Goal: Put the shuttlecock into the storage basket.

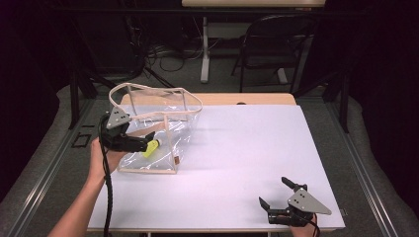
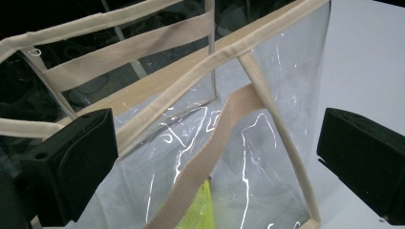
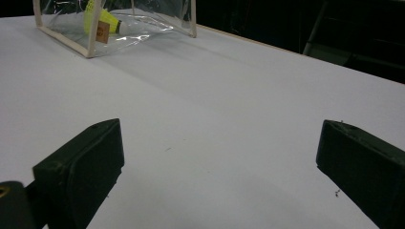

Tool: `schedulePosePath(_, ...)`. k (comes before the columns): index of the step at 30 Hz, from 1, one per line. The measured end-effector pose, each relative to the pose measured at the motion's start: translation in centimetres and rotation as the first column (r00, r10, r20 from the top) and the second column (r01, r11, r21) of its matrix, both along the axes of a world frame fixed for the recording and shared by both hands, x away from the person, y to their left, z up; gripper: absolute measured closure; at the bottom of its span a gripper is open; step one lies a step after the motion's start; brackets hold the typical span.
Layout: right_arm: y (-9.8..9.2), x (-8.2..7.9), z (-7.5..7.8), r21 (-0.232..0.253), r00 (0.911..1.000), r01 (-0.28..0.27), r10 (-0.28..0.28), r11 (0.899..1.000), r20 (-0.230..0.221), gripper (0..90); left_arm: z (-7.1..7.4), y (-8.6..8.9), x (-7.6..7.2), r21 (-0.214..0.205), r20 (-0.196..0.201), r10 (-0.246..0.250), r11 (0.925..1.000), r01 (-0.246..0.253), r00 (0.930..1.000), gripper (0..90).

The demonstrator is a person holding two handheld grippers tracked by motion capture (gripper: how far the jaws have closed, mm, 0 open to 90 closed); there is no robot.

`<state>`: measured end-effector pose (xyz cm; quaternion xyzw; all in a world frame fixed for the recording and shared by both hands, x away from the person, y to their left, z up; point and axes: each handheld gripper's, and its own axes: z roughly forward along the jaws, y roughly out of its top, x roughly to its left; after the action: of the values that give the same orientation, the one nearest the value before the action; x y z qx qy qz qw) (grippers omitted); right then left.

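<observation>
White sheeting covers the table [image 1: 237,163], with dark floor, cables and a chair behind it. From the high view, a clear plastic tote bag [image 1: 158,133] with beige trim and straps stands upright at the table's far left, mouth open upward; a yellow-green object [image 1: 151,148] lies low inside it, its shape hard to make out through the glare. The left gripper [image 1: 141,142] sits against the bag's left wall, beside that object. The right gripper [image 1: 276,195] rests near the front right edge, jaws spread, well apart from the bag.

Left gripper view: jaws stand wide, nothing pinched; the bag's beige rim [image 2: 224,52] and one strap [image 2: 210,157] lie ahead between them, yellow-green object [image 2: 200,210] cut off at the bottom edge.

Right gripper view: jaws spread over bare table; the bag [image 3: 143,24] lies far off, its top cut off, a small brown tag [image 3: 102,31] on its corner.
</observation>
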<state>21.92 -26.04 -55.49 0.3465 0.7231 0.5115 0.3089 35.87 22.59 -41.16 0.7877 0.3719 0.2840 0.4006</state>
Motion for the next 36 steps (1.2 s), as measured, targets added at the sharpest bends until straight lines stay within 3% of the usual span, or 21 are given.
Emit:
schedulePosePath(4,-0.2,0.0,0.0,0.008,1.0,0.003,-0.003,1.0,-0.004,1.5,-0.9,-0.2,-0.4,0.001,-0.014,-0.012,0.9999,0.012,0.9998,0.0)
schedulePosePath(20,0.2,0.3,-0.1,0.002,0.9999,-0.013,0.013,1.0,-0.005,1.3,-3.2,-0.5,-2.4,-0.017,-0.009,-0.045,0.9989,0.044,0.999,0.0)
schedulePosePath(36,0.6,0.4,-0.1,-0.009,0.9996,-0.025,0.025,1.0,-0.009,1.5,-4.3,0.1,-5.3,-0.058,0.055,-0.071,0.9956,0.074,0.996,0.0)
